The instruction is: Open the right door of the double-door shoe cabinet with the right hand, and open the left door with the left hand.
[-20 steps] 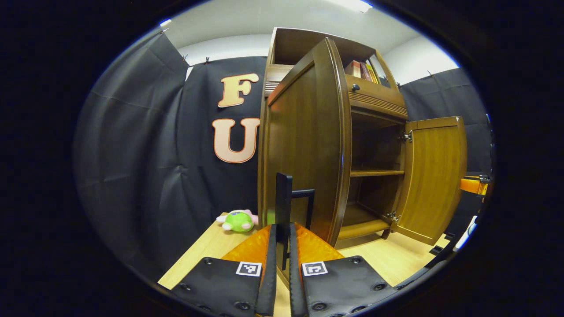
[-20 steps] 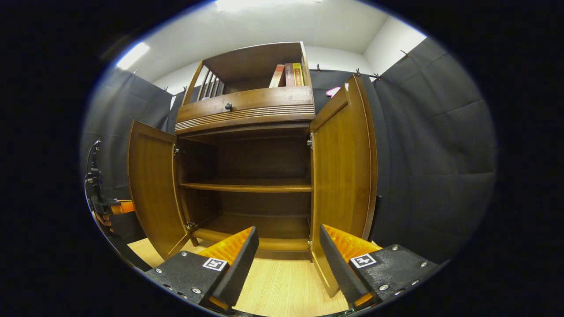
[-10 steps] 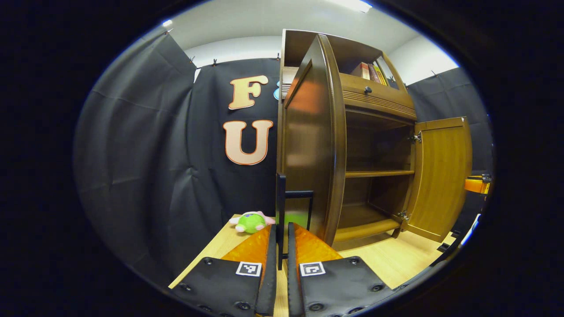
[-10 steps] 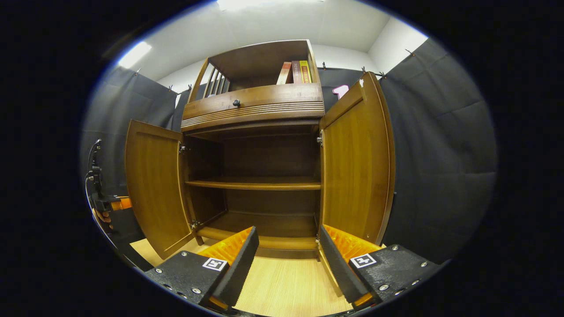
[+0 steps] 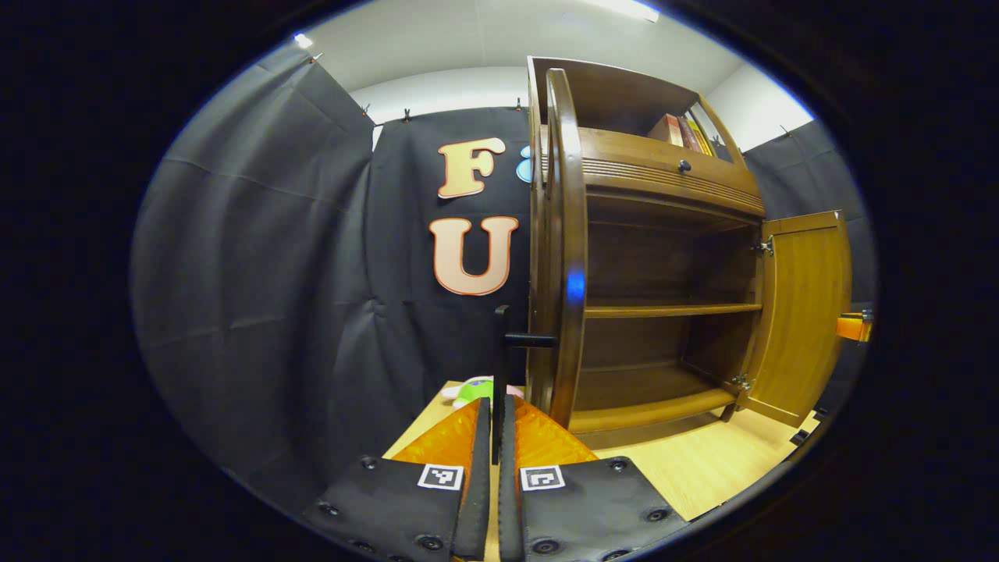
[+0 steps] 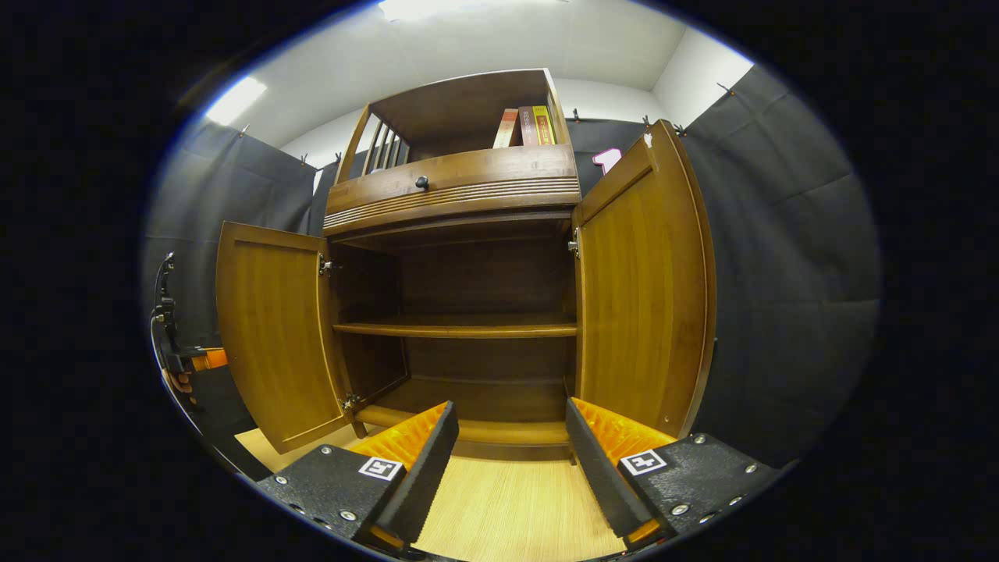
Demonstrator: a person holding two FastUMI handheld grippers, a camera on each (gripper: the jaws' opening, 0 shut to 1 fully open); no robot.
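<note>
1. The books' (image 6: 524, 127) spines on the cabinet's top shelf carry print too small to read.
2. The square coded markers (image 5: 440, 476) on the left hand-held gripper's fingers hold patterns, not readable text.

L door (image 5: 563, 250) swung wider, now edge-on; R door (image 6: 636, 289) opened further too.

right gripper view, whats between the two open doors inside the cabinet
In the right gripper view, between the left door and the right door lies the cabinet's open inside: one wooden shelf across the middle, nothing resting on it or on the bottom board.
</note>
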